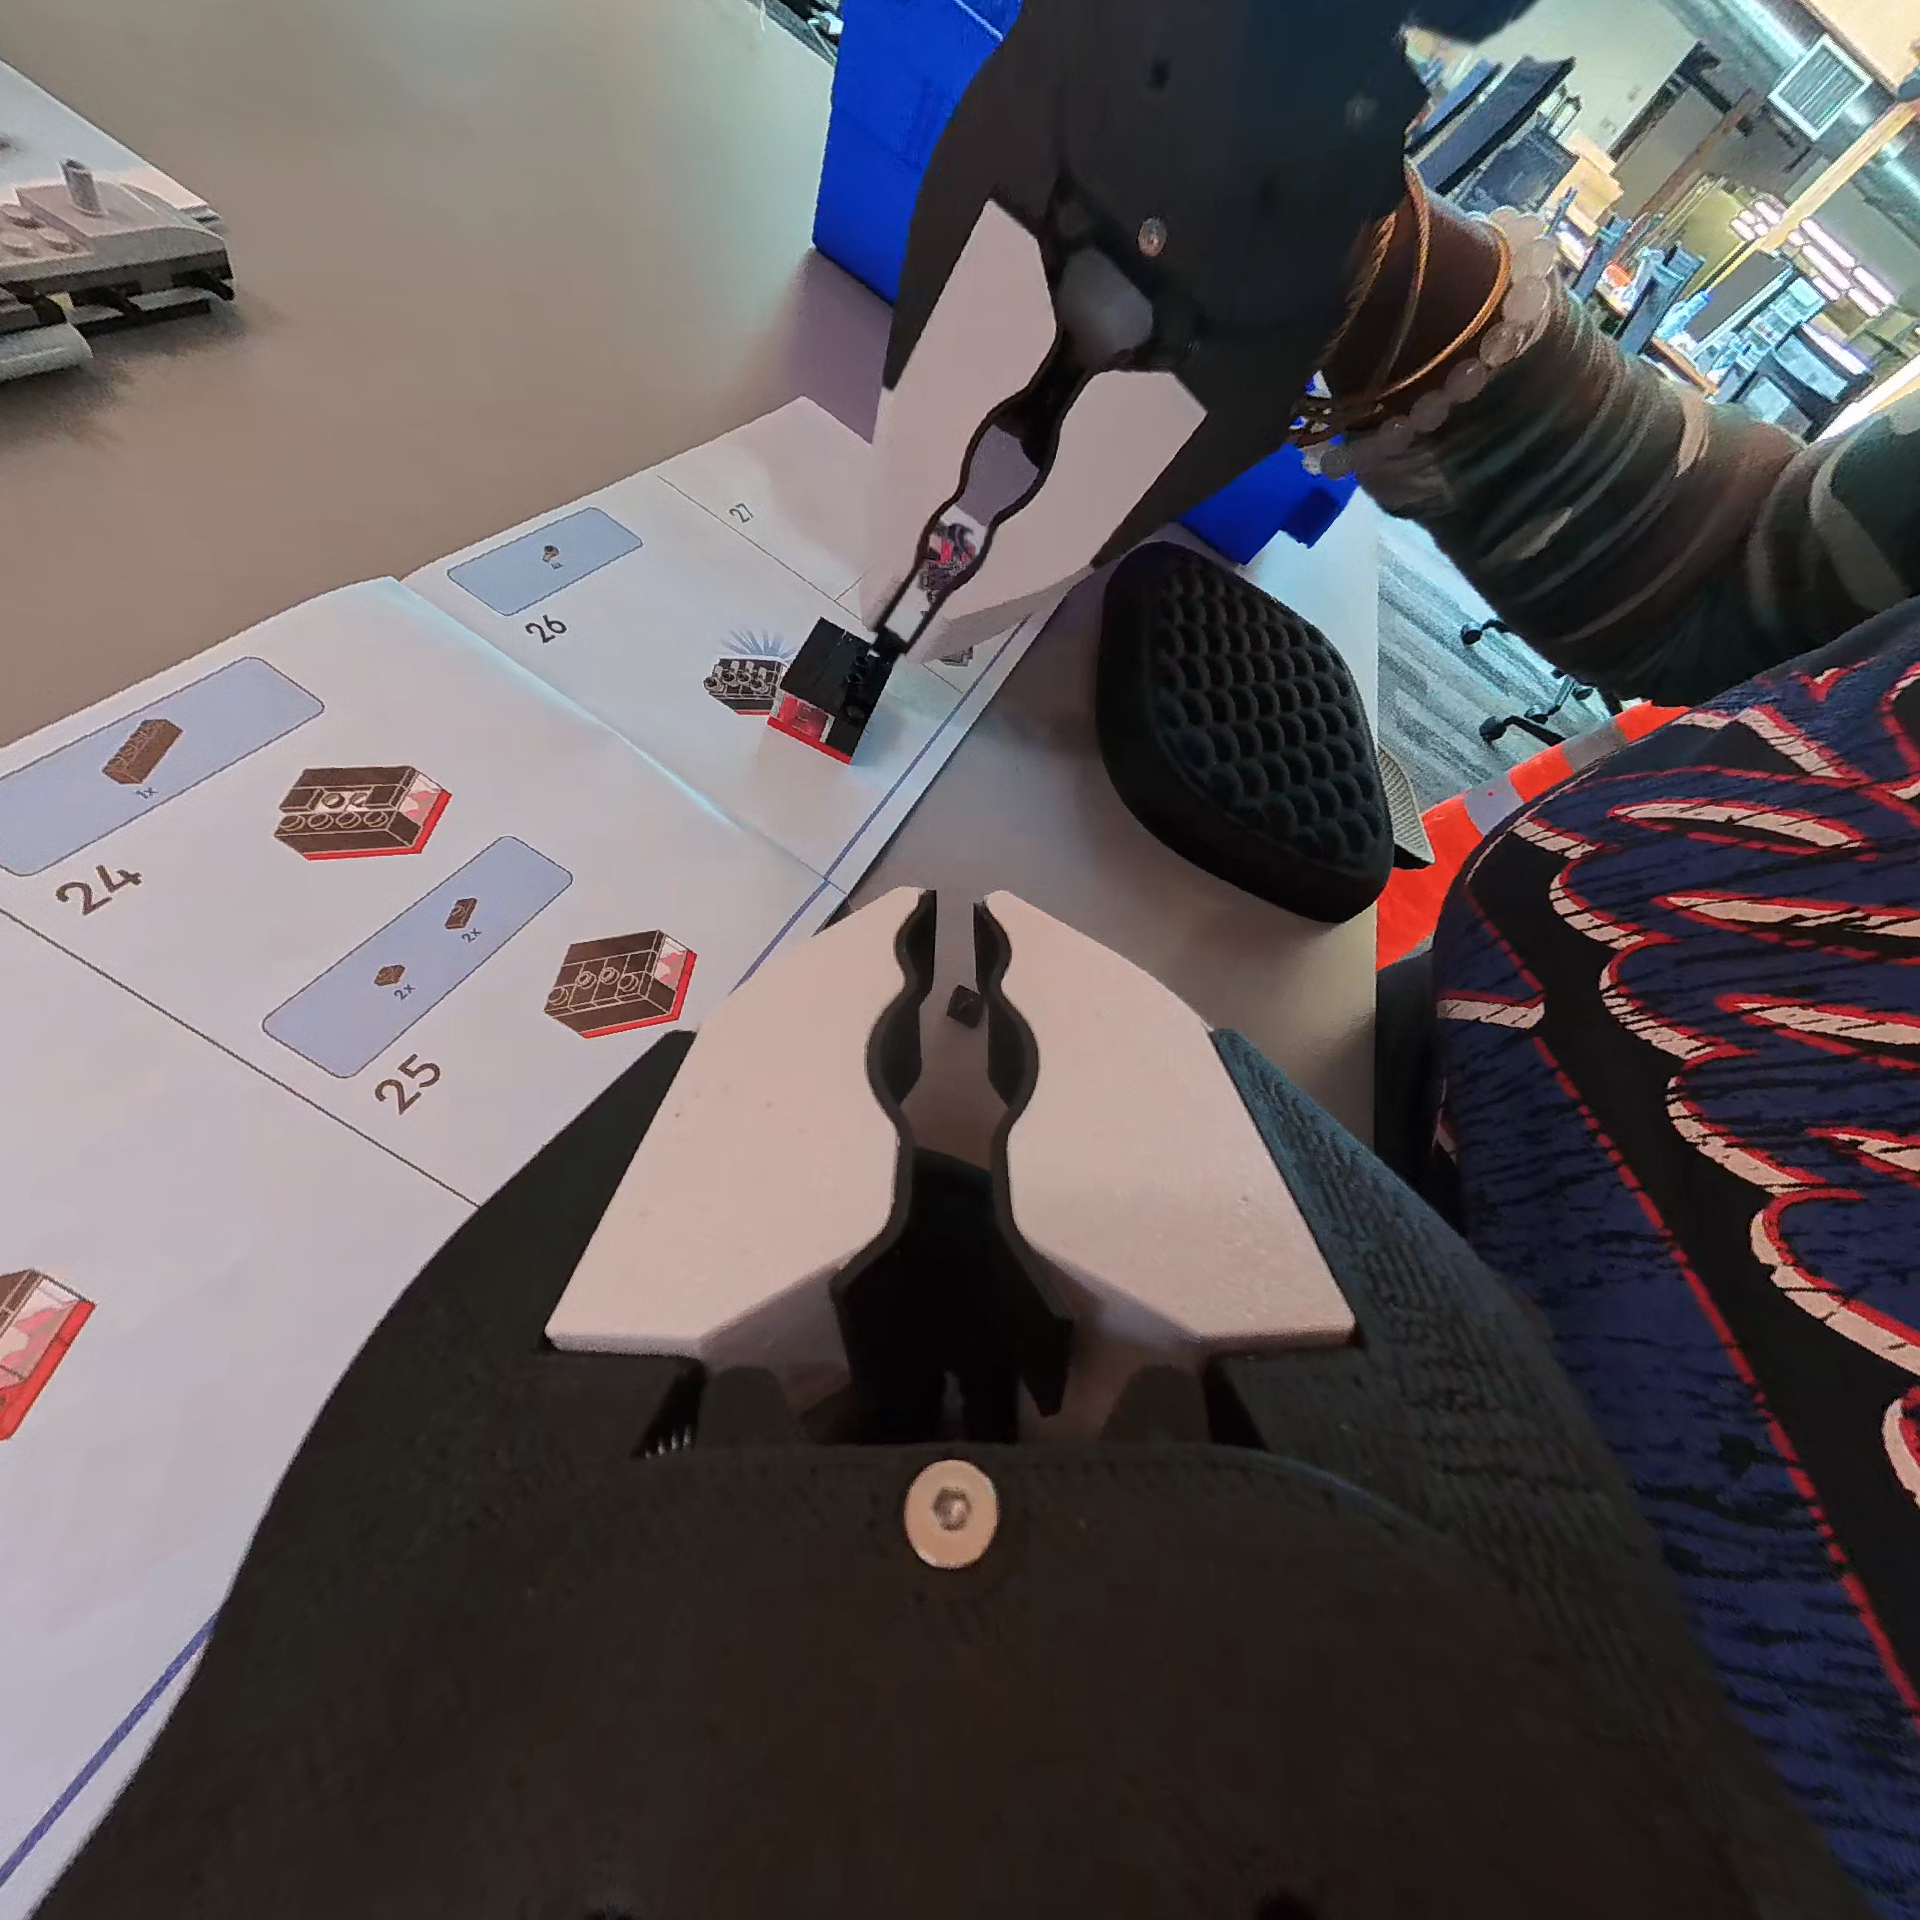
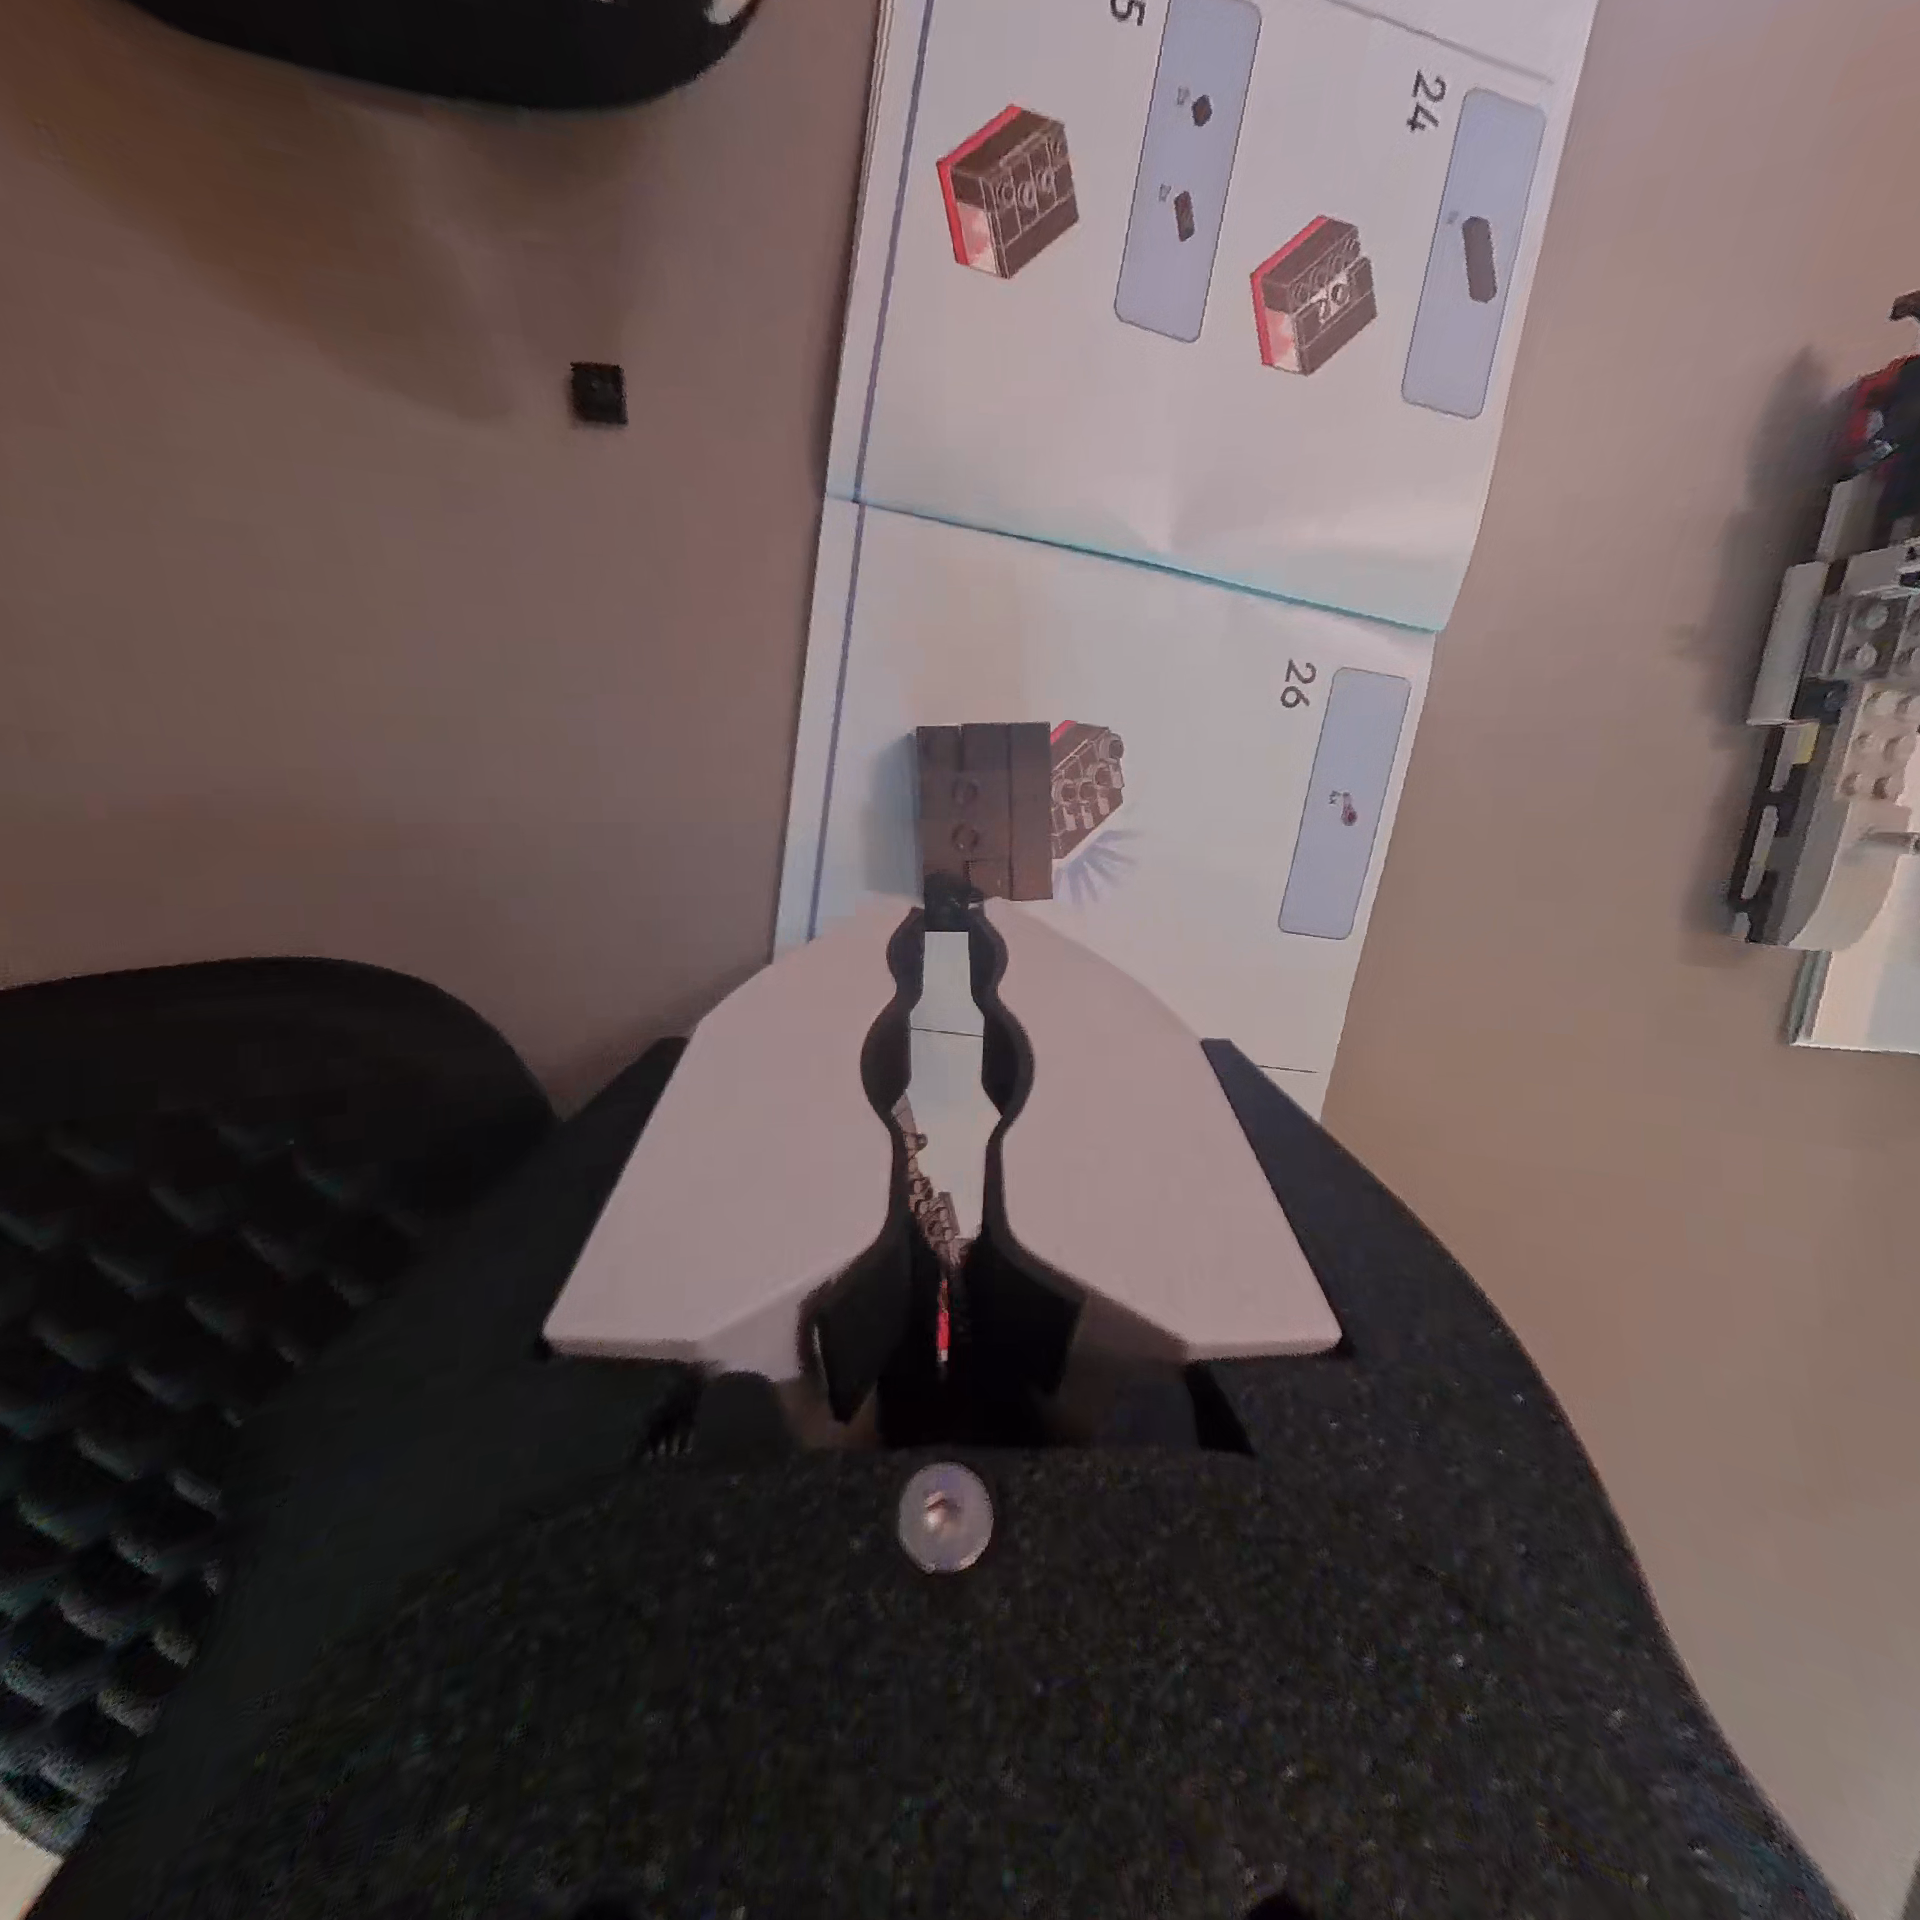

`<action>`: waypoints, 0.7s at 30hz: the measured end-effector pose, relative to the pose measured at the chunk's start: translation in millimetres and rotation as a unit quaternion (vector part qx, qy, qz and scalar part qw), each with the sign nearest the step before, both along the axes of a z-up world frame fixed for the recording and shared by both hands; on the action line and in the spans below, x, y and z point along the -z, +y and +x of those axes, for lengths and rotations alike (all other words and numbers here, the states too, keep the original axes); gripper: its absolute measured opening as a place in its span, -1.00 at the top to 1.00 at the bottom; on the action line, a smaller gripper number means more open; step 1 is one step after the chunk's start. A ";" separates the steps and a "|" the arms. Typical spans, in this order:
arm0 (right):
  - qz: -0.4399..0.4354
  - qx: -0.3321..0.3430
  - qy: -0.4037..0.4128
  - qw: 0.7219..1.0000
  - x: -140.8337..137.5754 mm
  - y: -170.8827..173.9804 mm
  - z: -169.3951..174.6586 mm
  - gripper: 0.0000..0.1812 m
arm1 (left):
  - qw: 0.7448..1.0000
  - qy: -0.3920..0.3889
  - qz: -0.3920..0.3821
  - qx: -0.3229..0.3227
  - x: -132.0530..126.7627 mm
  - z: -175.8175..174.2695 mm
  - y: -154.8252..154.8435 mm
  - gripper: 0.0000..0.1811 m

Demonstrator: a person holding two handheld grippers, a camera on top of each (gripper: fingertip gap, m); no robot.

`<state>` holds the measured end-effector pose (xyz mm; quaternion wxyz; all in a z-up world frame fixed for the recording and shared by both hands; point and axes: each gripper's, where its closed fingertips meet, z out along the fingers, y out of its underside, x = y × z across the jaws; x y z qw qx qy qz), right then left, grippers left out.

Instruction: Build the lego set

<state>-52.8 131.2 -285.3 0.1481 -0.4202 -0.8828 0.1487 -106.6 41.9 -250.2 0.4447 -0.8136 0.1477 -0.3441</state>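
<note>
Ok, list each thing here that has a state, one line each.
Left claw: nearly shut, narrow gap, nothing visibly gripped.
Right claw: shut on a tiny black piece, tips at the black brick block.
Black brick block: part-built, standing on the booklet.
Instruction booklet: open, flat on the table.
Small black piece: loose on the table.
Grey model: part-built, set aside.

Two grippers point(image 1: 954, 914) point(image 2: 948, 920) (one booklet point(image 1: 312, 935)).

The grey lego model point(image 2: 1839, 727) is cut off at the edge; the tiny black piece point(image 2: 597, 393) is too small to identify.
</note>
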 end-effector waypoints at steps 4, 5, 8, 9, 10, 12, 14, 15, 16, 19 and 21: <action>-0.004 -0.004 0.003 1.000 -1.1 -1.5 -1.4 0.91 | 1.000 -0.004 -0.004 0.002 0.2 0.2 0.1 0.92; -0.003 -0.004 0.003 1.000 -1.1 -1.1 -1.4 0.91 | 1.000 -0.005 -0.004 0.002 0.1 0.1 0.1 0.92; -0.001 -0.007 0.001 1.000 -0.4 -2.0 -2.1 0.91 | 1.000 -0.008 -0.002 0.001 -0.7 -0.2 0.1 0.92; -0.001 -0.009 -0.001 1.000 0.1 -2.7 -2.2 0.91 | 1.000 -0.009 -0.002 0.001 -0.8 -0.3 0.1 0.92; 0.000 -0.009 -0.002 1.000 0.5 -2.8 -2.5 0.91 | 1.000 -0.009 -0.002 0.001 -0.8 -0.3 0.1 0.92; 0.004 -0.010 -0.004 1.000 0.9 -2.3 -2.9 0.91 | 1.000 -0.009 -0.002 0.001 -0.8 -0.4 0.1 0.92; 0.001 -0.008 -0.005 1.000 1.2 -2.8 -3.2 0.91 | 1.000 -0.009 -0.002 0.001 -0.7 -0.3 0.1 0.92; 0.000 -0.008 -0.007 1.000 1.4 -2.9 -3.0 0.91 | 1.000 -0.009 -0.002 0.001 -0.7 -0.3 0.2 0.92; 0.003 -0.008 -0.007 1.000 1.7 -2.4 -2.9 0.91 | 1.000 -0.009 -0.003 0.001 -0.6 -0.4 0.1 0.92; 0.004 -0.009 -0.006 1.000 1.5 -2.7 -3.3 0.90 | 1.000 -0.010 -0.003 0.001 -0.7 -0.4 0.1 0.92; 0.005 -0.010 -0.004 1.000 1.5 -3.0 -3.6 0.90 | 1.000 -0.010 -0.003 0.001 -0.8 -0.4 0.1 0.92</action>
